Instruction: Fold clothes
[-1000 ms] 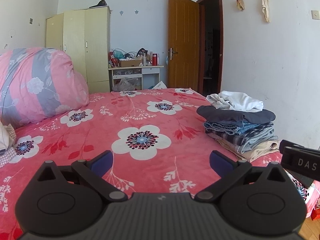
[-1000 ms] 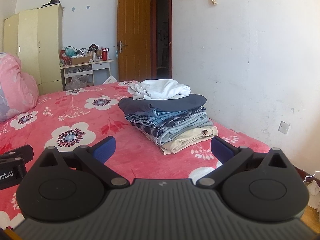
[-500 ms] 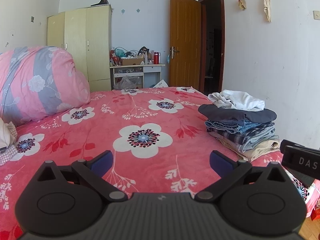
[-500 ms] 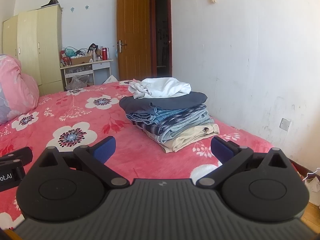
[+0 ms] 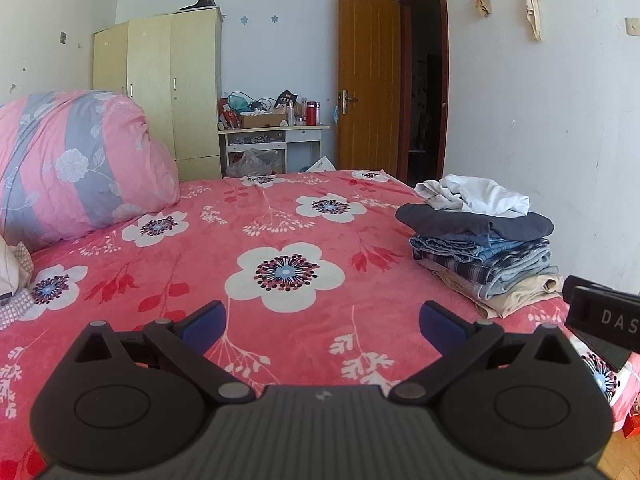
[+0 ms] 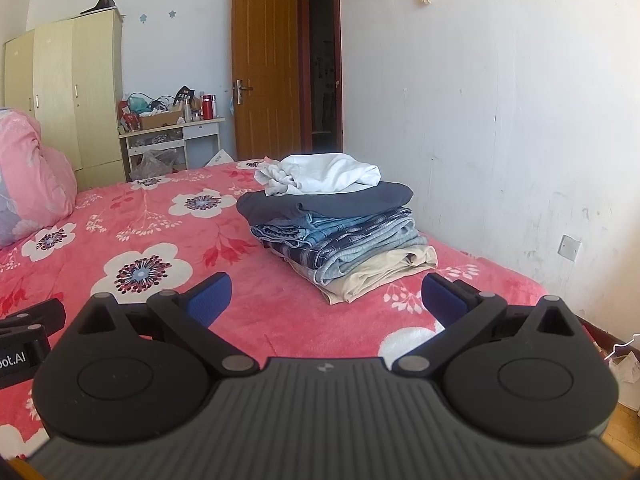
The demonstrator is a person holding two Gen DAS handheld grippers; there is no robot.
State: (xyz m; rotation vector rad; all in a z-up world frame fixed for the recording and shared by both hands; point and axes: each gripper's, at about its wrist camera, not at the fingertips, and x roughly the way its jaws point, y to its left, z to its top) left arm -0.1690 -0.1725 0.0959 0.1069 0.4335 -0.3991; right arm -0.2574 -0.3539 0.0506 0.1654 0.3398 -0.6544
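**K:** Both claws idle. Left gripper (image 5: 322, 322) has its jaws spread wide, nothing between them. Right gripper (image 6: 326, 294) same, spread and empty. Both held low over the bedspread (image 5: 280, 216).

**M:** Where's the laundry?

**K:** Stack of clothes (image 6: 340, 236) on the right side of the bed, near the wall. Folded beige, plaid, denim and a dark piece. White garment (image 6: 320, 174) sits crumpled on top, unfolded. I'd guess that's the next item.

**M:** Risks?

**K:** Main one: white piece is bunched, so a pinch could catch two layers or snag the dark garment (image 6: 324, 202) under it. Lifting then drags the top of the stack off.

**M:** Stack stable?

**K:** Leans a bit toward the camera, lower layers stick out unevenly. A sideways pull could topple it. Lift straight up, then move it to the open bedspread.

**M:** Anything else?

**K:** Grippers are close together; the right one's body shows at the edge of the left view. Both reaching for the same bundle could knock each other. Can't tell which way the white garment's hem or sleeves run from here, fisheye and crumple hide it.
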